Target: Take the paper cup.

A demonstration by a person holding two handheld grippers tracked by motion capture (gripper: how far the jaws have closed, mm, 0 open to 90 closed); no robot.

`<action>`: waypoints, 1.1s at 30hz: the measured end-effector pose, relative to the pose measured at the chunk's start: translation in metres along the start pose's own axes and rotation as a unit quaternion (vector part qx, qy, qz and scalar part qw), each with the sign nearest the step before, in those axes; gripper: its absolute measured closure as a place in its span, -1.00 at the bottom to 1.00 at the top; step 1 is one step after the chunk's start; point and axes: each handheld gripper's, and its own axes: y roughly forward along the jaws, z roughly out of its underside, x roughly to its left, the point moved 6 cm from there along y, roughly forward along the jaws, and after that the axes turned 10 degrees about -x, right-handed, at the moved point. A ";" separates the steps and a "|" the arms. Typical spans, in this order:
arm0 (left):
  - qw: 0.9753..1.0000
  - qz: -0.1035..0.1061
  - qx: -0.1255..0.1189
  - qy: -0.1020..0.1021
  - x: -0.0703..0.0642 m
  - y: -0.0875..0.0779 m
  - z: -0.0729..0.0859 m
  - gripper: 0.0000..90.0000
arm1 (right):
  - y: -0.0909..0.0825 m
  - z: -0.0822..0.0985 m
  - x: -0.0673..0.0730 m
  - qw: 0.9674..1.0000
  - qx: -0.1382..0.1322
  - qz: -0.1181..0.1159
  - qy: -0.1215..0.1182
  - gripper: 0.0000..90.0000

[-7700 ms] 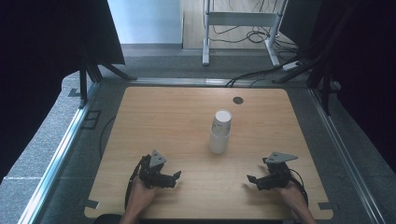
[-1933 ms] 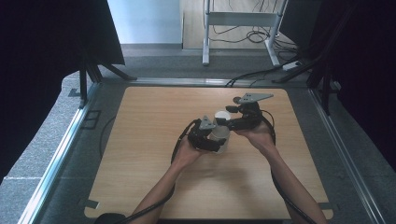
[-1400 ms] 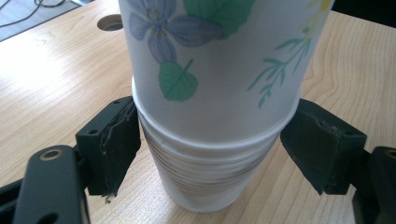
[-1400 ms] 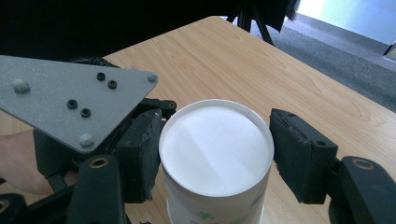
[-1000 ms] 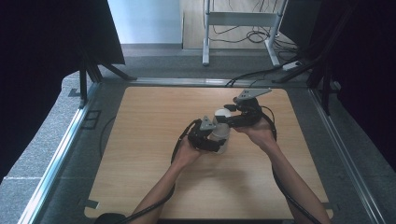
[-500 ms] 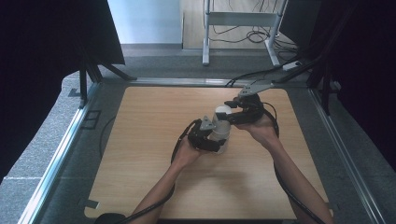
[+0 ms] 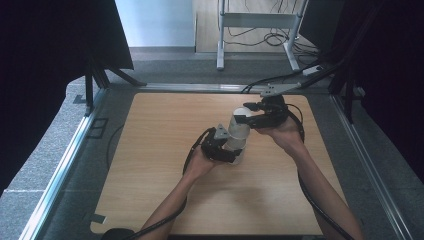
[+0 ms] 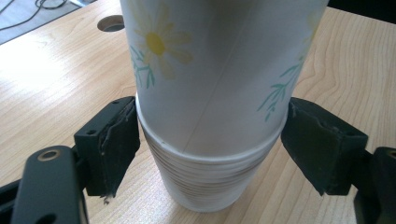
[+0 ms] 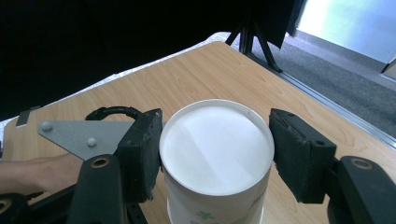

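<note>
A stack of upturned white paper cups with a daisy print (image 7: pixel 239 132) stands mid-table. My left gripper (image 7: pixel 234 150) comes in low from the left, and its pads (image 8: pixel 114 140) press on both sides of the stack where the top cup's rim meets the nested cups (image 8: pixel 210 179). My right gripper (image 7: pixel 243 116) reaches in from the right at the top, shut on the top cup (image 9: pixel 215 154) just under its flat base. That top cup (image 8: pixel 215 70) sits slightly raised off the nested ones. The left gripper's grey plate (image 9: pixel 79 135) shows behind the cup.
The wooden table (image 7: pixel 160 150) has a round cable hole (image 8: pixel 112 22) at its far side. Metal rails (image 7: pixel 65 165) border the table left and right, with black curtains beyond. Cables trail from both grippers.
My right gripper has risen a little with the top cup in it. The left gripper has stayed on the stack. Much earlier, both grippers lay at the near table edge.
</note>
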 end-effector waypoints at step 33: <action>1.000 0.021 -0.015 -0.014 0.000 -0.034 -0.006 -0.91 | -0.041 -0.028 0.025 0.999 -0.009 -0.015 -0.033 -0.18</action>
